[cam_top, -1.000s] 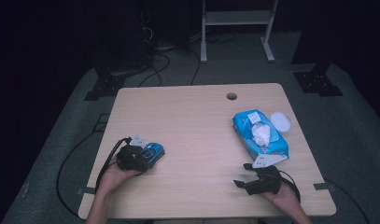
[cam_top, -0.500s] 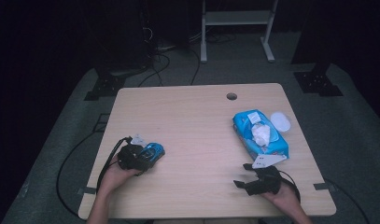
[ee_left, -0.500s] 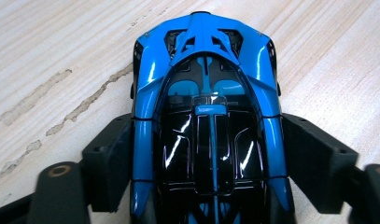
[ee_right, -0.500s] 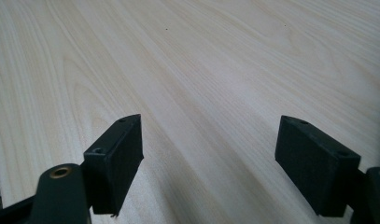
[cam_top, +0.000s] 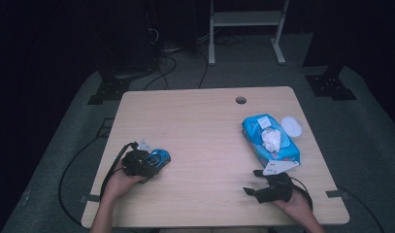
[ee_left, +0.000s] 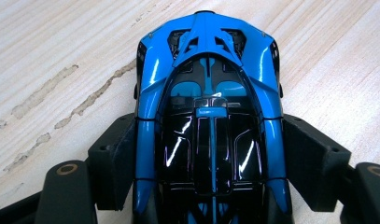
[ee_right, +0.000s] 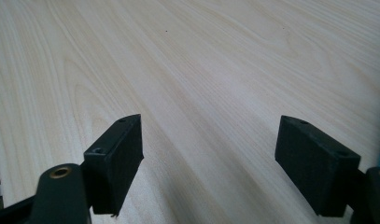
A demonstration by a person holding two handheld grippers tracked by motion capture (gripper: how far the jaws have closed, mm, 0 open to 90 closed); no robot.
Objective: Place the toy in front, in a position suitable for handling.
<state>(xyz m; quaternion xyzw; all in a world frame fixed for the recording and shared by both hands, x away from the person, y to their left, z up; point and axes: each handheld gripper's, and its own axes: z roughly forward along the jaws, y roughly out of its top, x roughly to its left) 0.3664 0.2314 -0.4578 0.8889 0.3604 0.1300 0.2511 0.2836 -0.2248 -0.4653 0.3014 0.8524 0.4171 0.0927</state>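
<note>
Counting | toy car (ee_left: pixel 208 116): 1 | wipes pack (cam_top: pixel 270 140): 1 | white lid (cam_top: pixel 291 126): 1

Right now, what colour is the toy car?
Blue with glossy black panels; the toy car shows best in the left gripper view.

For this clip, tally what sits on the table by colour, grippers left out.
Blue: 2, the toy car between the jaws of the left gripper, and the pack of wipes with a white wipe sticking out.
White: 1, the round lid beside the pack.
Total: 3 things on the wooden table.
</note>
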